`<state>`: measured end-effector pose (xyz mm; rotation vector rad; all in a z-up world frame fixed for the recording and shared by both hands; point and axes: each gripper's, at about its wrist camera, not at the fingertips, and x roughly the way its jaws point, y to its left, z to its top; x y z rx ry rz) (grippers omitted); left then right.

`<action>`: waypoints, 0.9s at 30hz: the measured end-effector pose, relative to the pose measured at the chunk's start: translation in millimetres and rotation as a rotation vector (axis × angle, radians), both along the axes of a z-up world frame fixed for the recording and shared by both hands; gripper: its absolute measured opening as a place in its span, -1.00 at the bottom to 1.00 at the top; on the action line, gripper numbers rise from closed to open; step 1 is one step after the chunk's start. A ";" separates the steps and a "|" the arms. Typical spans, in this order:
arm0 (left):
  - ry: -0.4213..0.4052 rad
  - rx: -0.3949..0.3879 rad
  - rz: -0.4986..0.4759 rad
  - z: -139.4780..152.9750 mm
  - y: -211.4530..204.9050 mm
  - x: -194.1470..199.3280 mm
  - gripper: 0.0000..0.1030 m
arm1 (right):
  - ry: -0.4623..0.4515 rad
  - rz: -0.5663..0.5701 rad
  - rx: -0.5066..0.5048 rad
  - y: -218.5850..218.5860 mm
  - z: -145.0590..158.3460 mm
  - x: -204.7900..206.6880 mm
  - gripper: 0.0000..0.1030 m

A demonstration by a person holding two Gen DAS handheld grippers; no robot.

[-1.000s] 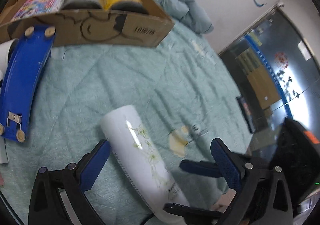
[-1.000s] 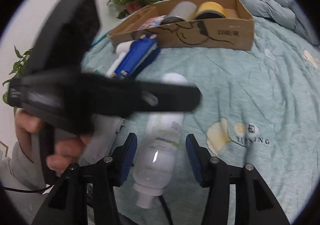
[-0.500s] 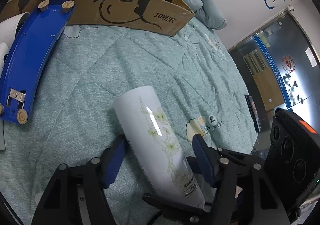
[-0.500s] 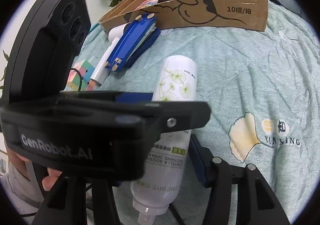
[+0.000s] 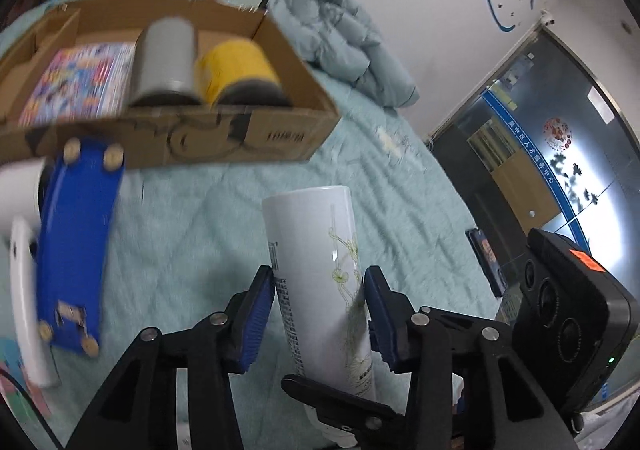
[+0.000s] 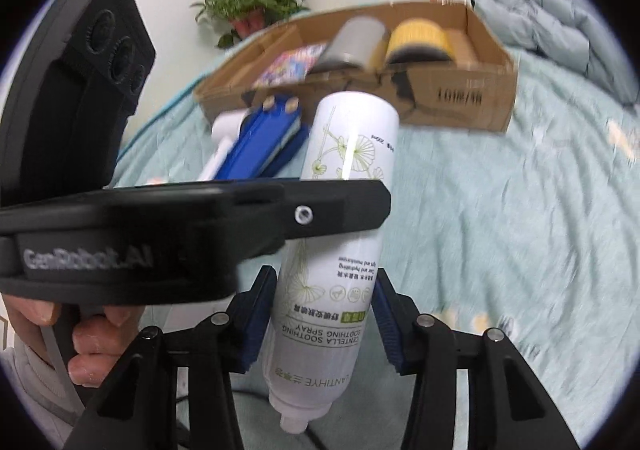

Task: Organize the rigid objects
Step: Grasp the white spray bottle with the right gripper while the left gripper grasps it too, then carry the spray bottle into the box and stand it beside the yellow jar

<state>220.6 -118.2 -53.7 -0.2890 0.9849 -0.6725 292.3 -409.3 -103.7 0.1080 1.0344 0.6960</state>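
Observation:
A white spray bottle [image 5: 320,274] with a green flower print is held off the bed by both grippers. My left gripper [image 5: 318,310] is shut on its body. My right gripper [image 6: 322,312] is shut on the same bottle [image 6: 340,209] nearer its nozzle end, which points toward me. The left gripper's black body [image 6: 140,234] crosses in front of the bottle in the right wrist view. A cardboard box [image 5: 248,137] behind holds a grey can [image 5: 166,59], a yellow can [image 5: 240,73] and a colourful booklet [image 5: 80,81].
A blue tool [image 5: 76,246] and a white handled object [image 5: 24,290] lie left of the bottle on the teal quilt [image 5: 192,230]. A grey-blue jacket [image 5: 344,45] is bunched behind the box. A potted plant [image 6: 252,9] stands by the wall.
The bottle was lying on the quilt; both grippers have closed on it and lifted it, and both views now look more toward the box.

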 end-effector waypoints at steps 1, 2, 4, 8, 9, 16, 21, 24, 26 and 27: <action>-0.025 0.008 -0.001 8.7 -1.6 5.5 -0.17 | -0.018 0.000 -0.006 -0.2 4.8 5.1 -0.09; -0.042 0.012 -0.002 15.4 -3.0 9.9 -0.17 | -0.037 0.001 -0.016 0.6 9.2 10.3 -0.10; -0.073 0.012 -0.007 29.3 -4.8 19.5 -0.18 | -0.069 0.000 -0.020 2.9 17.3 21.0 -0.10; -0.130 0.011 0.008 56.2 -3.5 37.9 -0.19 | -0.116 0.001 0.017 8.0 32.0 48.7 -0.10; -0.148 0.015 0.010 63.9 -3.9 42.6 -0.19 | -0.133 0.001 0.017 8.0 38.3 53.0 -0.10; -0.242 0.029 0.014 115.9 -9.4 91.6 -0.19 | -0.216 -0.004 0.035 7.7 69.0 97.5 -0.10; -0.271 0.032 0.015 141.8 -16.3 128.6 -0.19 | -0.257 0.001 0.012 9.8 85.1 135.9 -0.10; -0.278 0.037 0.011 150.4 -25.3 153.1 -0.19 | -0.264 -0.001 -0.007 8.5 86.5 153.9 -0.10; -0.274 0.041 0.010 152.9 -32.6 172.7 -0.19 | -0.261 0.000 -0.020 6.8 84.6 167.7 -0.10; -0.271 0.042 0.010 152.8 -34.6 178.1 -0.19 | -0.256 0.001 -0.019 5.7 83.1 173.5 -0.10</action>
